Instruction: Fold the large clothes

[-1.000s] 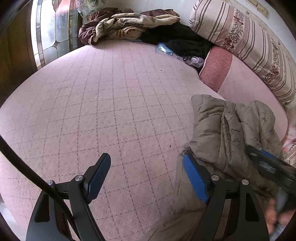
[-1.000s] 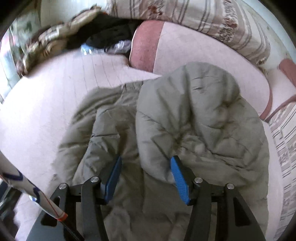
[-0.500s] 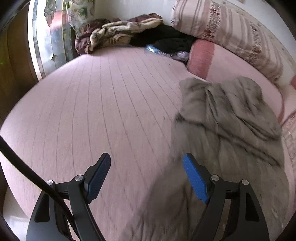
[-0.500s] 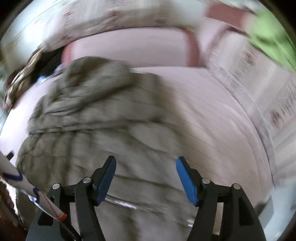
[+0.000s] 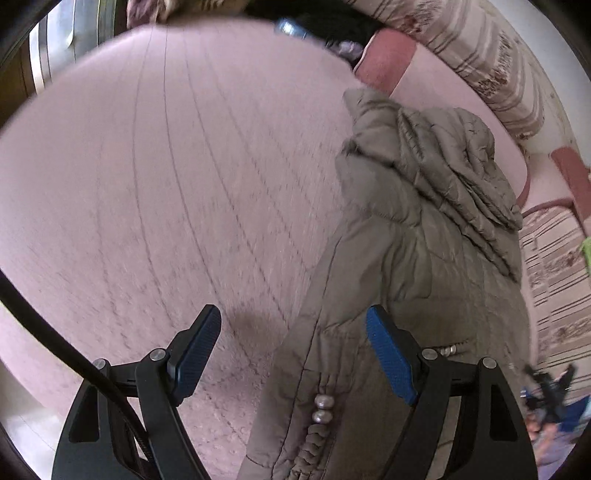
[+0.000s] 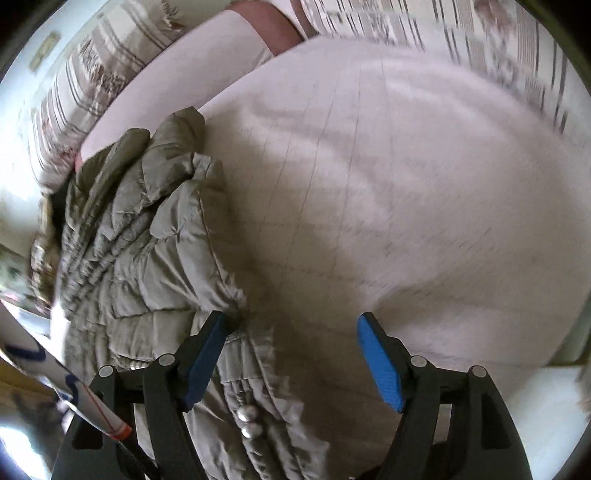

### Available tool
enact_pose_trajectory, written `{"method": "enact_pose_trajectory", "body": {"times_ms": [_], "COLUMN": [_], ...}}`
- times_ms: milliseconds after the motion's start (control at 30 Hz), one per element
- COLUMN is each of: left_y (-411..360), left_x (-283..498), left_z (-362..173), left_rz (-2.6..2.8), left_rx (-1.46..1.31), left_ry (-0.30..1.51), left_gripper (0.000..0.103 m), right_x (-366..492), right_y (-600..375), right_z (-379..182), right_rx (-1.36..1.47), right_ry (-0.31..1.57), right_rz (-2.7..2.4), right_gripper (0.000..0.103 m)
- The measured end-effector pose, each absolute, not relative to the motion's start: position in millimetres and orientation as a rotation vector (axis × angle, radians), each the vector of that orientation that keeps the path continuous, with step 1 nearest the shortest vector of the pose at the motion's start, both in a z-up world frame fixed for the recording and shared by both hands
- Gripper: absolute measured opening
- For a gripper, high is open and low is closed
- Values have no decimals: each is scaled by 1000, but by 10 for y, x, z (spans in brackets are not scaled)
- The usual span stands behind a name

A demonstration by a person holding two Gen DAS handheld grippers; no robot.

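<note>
At the far left of the left wrist view a glazed window panel (image 5: 55,55) is seen beside the pink quilted bedspread (image 5: 166,166), and a black cable (image 5: 55,332) is draped across the lower left corner. The left gripper (image 5: 293,354) is held wide apart above the bed, with nothing gripped; its left pad hangs over bare bedspread and its right pad over the left edge of the olive padded jacket (image 5: 424,240). The jacket is laid lengthwise on the right part of the bed, bunched at its far end against a pink cushion (image 5: 436,85). A striped bolster (image 5: 480,55) is set behind it. Dark clothing (image 5: 332,26) is piled at the far edge. The other gripper is glimpsed, blurred, at the lower right.

In the right wrist view the jacket (image 6: 147,240) is shown at the left instead, with pearl beads (image 6: 247,421) on its trim. The right gripper (image 6: 290,358) has just been opening; its jaws stand wide, nothing is held, and the jacket's right edge lies beneath the left pad. A striped cushion (image 6: 443,26) along the far right is shown only here.
</note>
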State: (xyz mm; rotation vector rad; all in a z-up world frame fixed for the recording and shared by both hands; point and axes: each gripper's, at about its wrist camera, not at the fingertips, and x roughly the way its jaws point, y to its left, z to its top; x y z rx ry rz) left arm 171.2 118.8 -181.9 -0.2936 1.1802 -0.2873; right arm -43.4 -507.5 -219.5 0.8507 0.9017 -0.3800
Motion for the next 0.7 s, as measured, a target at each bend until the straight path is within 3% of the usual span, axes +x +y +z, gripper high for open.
{"method": "enact_pose_trajectory", "body": {"times_ms": [300, 700], "left_y": [1144, 1164], "left_x": [1631, 934], "left_z": [-1958, -2007], "left_rz": [-487, -620], "left_rx": [-498, -575], "left_ry": [1244, 1217], "left_gripper": [80, 80], "right_x": [-299, -670], "right_y": [-4993, -4591], "right_z": [-2292, -2337], "right_rx": [937, 913], "right_ry": [844, 934], "right_rz": [-236, -58], "right_gripper": [79, 79]}}
